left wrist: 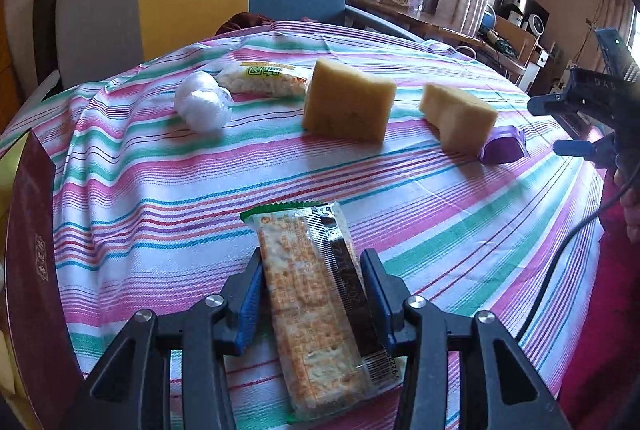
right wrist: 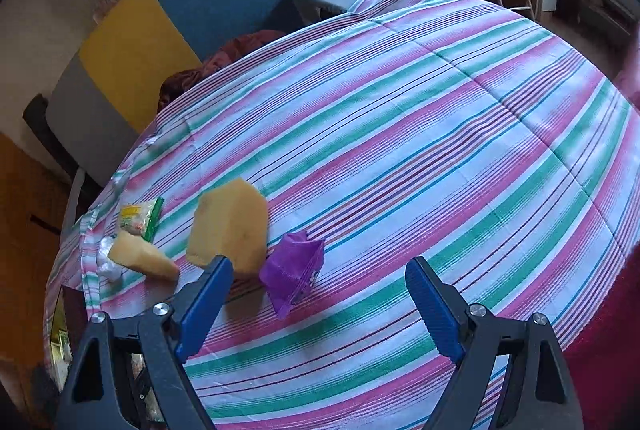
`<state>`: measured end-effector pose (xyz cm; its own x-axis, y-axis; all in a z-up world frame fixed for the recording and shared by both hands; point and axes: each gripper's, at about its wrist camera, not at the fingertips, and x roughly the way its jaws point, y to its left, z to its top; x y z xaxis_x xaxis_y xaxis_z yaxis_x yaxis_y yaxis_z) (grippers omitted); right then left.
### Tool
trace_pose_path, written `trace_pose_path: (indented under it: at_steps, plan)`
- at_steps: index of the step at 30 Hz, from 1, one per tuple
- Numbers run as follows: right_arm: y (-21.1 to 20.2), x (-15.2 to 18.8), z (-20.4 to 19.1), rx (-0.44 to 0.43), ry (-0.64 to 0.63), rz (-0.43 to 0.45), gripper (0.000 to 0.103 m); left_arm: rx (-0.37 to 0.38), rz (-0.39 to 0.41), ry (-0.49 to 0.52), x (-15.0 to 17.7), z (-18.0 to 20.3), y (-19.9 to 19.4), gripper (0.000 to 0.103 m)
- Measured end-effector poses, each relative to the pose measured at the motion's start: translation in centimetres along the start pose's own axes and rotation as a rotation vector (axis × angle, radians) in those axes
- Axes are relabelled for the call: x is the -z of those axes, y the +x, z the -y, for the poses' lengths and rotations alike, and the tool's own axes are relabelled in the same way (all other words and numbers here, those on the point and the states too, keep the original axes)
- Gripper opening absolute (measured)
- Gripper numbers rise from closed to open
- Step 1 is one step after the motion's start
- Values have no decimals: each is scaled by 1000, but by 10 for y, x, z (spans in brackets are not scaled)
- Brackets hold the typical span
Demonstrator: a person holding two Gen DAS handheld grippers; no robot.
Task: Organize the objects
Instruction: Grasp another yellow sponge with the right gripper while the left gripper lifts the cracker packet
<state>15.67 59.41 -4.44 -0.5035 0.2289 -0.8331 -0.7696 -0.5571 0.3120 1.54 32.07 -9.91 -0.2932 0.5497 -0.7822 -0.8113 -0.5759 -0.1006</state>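
Cracker packet: pinched lengthwise in left gripper, over striped tabletop. Right gripper: spread wide, holding nothing, near purple packet and sponge. Second sponge, white bundle, snack bag beyond. Advice: keep grip even (wrapper slippery, probably), lower flat beside like items.

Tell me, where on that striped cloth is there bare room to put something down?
The broad stretch right of the purple packet, out to the cloth edge, is bare. So is the strip between the cracker pack and the sponges. The far left, around the sponges, is crowded.
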Motion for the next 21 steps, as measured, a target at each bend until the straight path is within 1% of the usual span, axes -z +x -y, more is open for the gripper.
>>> trace_pose_path:
  at_steps: [2, 4, 6, 7, 9, 10, 12, 13, 16, 19, 21]
  plan:
    - [1, -1, -18, -7, -144, -26, 89, 1, 6, 3, -1, 0, 2, 46]
    - [0, 0, -40, 32, -350, -37, 89, 6, 10, 0, -1, -1, 3, 46]
    - [3, 1, -55, 67, -520, -70, 90, 9, 14, -3, 0, -2, 2, 46]
    - [6, 1, -61, 76, -587, -105, 90, 9, 16, -2, 1, -2, 2, 46]
    - [11, -1, -67, 97, -655, -141, 90, 6, 19, 1, 1, -1, 3, 47]
    - [12, -5, -70, 99, -656, -143, 90, 4, 20, 3, 1, -1, 3, 47]
    - [12, -17, -71, 44, -587, -147, 90, 2, 22, 5, 1, -1, 3, 47]
    - [14, -27, -73, 16, -530, -142, 90, 2, 23, 7, 2, 0, 3, 47]
    - [26, -47, -71, -30, -356, -107, 90, 1, 24, 8, 1, 0, 4, 47]
    - [50, -54, -74, -33, -224, -112, 90, 7, 25, 3, 1, -1, 4, 47]
    - [65, -49, -81, -23, -213, -127, 90, 13, 26, -1, 1, -2, 4, 47]
